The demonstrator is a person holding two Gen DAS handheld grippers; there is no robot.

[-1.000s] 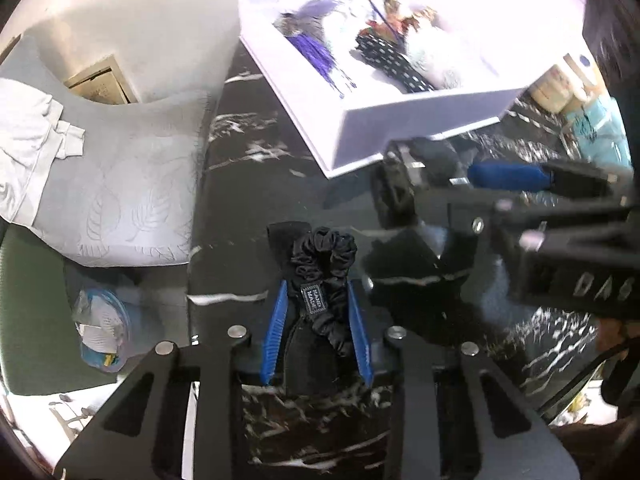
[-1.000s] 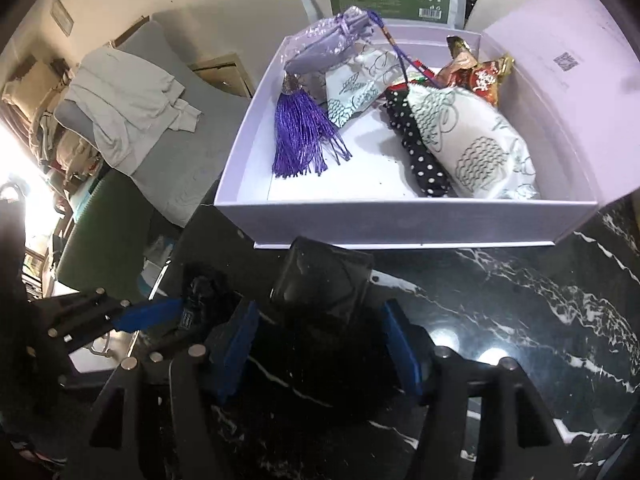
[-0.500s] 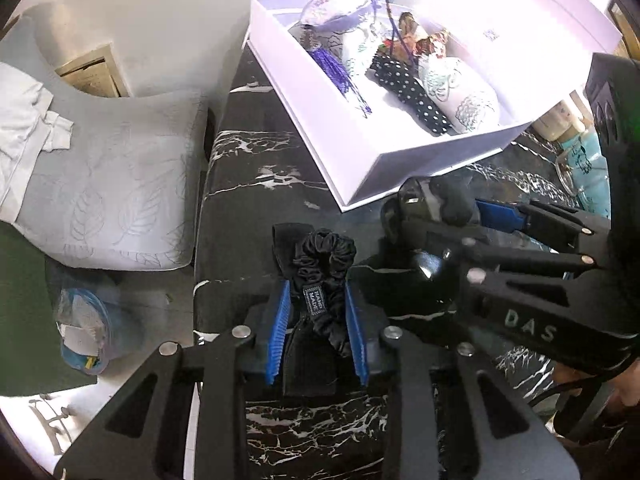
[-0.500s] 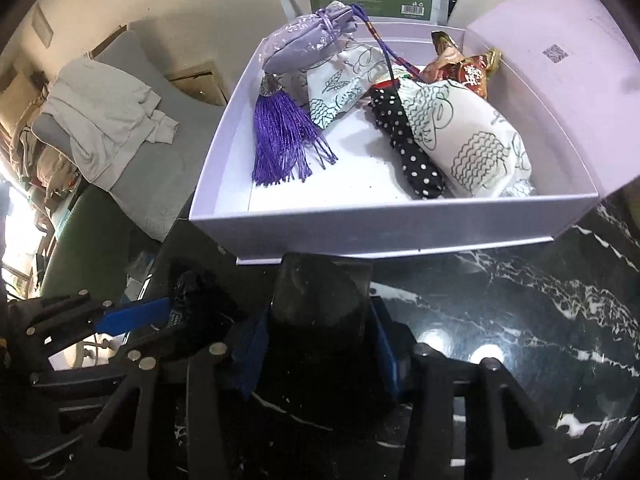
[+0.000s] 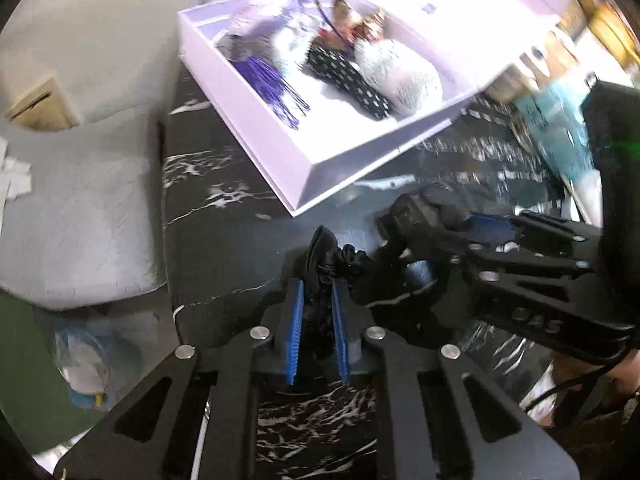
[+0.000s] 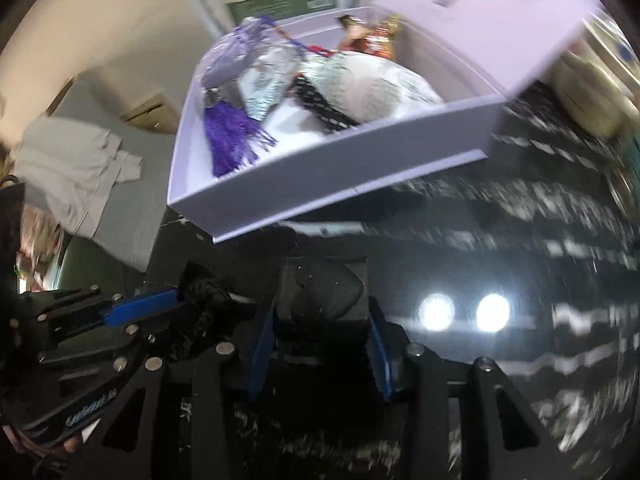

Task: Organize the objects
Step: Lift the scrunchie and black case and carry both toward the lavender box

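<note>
My left gripper [image 5: 318, 286] is shut on a black scrunchie [image 5: 324, 258], squeezed thin between its blue pads just above the black marble table [image 5: 224, 240]. In the right wrist view the same left gripper [image 6: 180, 298] comes in from the left with the scrunchie [image 6: 206, 288] at its tip. My right gripper [image 6: 320, 344] has a glossy black case [image 6: 324, 292] between its jaws, which are still closing, and the pads touch its sides. From the left wrist view, the right gripper [image 5: 440, 220] sits just right of the scrunchie. An open lavender box [image 5: 280, 152] [image 6: 320, 184] lies behind both.
The box holds a purple tassel [image 6: 228, 140], a black polka-dot pouch [image 5: 352, 80], white patterned sachets [image 6: 380, 88] and candy wrappers. A grey cushion [image 5: 80, 208] borders the table's left edge. A teal packet [image 5: 560, 120] and jars stand at the right.
The left jaws pinched the scrunchie much tighter. The right jaws narrowed onto the black case. Both wrists rolled, so the box now looks tilted.
</note>
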